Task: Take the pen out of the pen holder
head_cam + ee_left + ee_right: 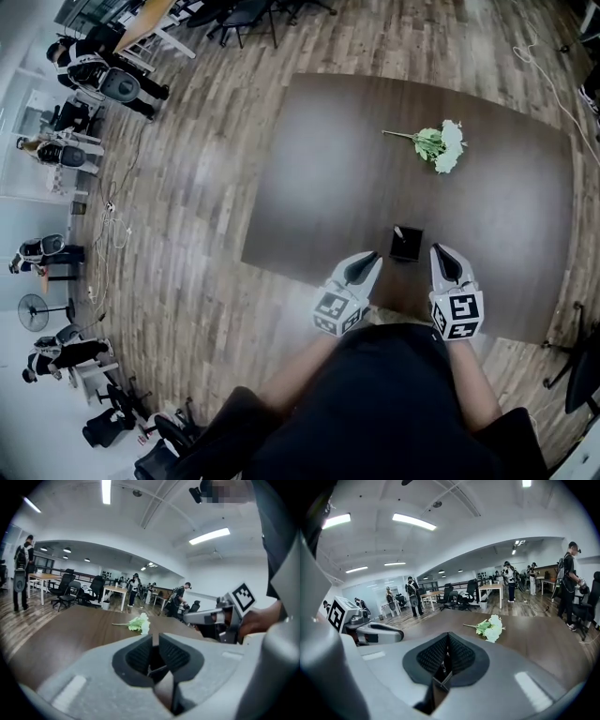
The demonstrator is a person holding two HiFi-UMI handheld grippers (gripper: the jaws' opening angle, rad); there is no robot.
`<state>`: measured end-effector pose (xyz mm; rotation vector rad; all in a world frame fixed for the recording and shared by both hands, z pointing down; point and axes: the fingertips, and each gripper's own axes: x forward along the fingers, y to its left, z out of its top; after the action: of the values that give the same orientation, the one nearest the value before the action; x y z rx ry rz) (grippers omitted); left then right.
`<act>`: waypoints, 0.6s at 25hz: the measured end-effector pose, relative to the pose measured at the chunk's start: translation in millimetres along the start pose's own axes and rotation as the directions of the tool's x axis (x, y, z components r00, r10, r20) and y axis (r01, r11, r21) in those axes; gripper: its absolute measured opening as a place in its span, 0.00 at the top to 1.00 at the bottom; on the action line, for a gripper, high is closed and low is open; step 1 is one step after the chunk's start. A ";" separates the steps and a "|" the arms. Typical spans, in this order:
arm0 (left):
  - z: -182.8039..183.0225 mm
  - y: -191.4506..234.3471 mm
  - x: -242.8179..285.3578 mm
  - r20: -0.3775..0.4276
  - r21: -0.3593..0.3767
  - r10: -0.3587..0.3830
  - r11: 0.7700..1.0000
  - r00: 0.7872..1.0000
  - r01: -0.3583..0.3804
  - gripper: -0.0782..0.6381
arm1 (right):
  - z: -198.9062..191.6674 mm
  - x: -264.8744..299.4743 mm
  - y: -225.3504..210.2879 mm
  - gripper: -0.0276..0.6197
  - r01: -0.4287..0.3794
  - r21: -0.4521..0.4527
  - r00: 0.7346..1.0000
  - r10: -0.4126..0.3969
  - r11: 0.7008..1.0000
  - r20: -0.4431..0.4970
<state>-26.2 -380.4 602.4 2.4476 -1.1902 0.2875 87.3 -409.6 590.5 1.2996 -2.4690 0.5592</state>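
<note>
- Left tongs (155, 639): ribbed dark pads stand slightly spread, with a narrow slot between them. Nothing is in the slot; only tabletop (328, 169) shows through it.
- Right tongs (448, 637): pads pressed together at the tips, pinching nothing.
- Pen holder (406, 246) sits between my two sets of tongs, just ahead of the tips and near both. I see no contact with either. It stands close to the tabletop edge nearest me.
- Pen (398, 232) is in the holder, its pale end poking out of the top and leaning toward the left tongs' side. Task not yet started on the pen itself.
- Why I'm placed so, as I judge it: flanking the holder lets one side steady the box while the other draws the pen up. The left's slight spread suits it to one of those jobs; which, I can't say.
- Holder: small, black, boxy, matte, open-topped. It looks light, so it may tip or slide if the pen drags on its way out.
- Pen: slim and probably smooth; the ribbed pads should help against slip.
- Tabletop: dark brown wood grain, flat, low sheen.
- Flower sprig (441, 145) lies well beyond both tips, with pale green-white blooms and a thin green stem. It is clear of the work.
</note>
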 end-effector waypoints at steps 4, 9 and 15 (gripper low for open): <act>-8.5 6.7 31.2 -0.071 0.023 -0.014 1.000 0.997 0.015 0.81 | -0.7 18.9 -12.1 0.95 -0.033 0.004 0.999 0.033 0.999 -0.021; -25.5 26.2 58.3 -0.154 0.049 -0.010 0.999 0.988 0.018 0.79 | -3.8 40.0 -13.8 0.95 -0.035 0.038 0.999 0.036 0.999 -0.026; -48.6 36.4 96.1 -0.251 0.069 -0.048 0.995 0.967 0.067 0.75 | -11.7 54.9 -22.5 0.95 -0.013 0.093 1.000 0.015 0.996 -0.024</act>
<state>3.8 -447.1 689.5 2.4184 -1.0157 0.6144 76.9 -455.2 628.8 1.3022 -2.4601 0.6969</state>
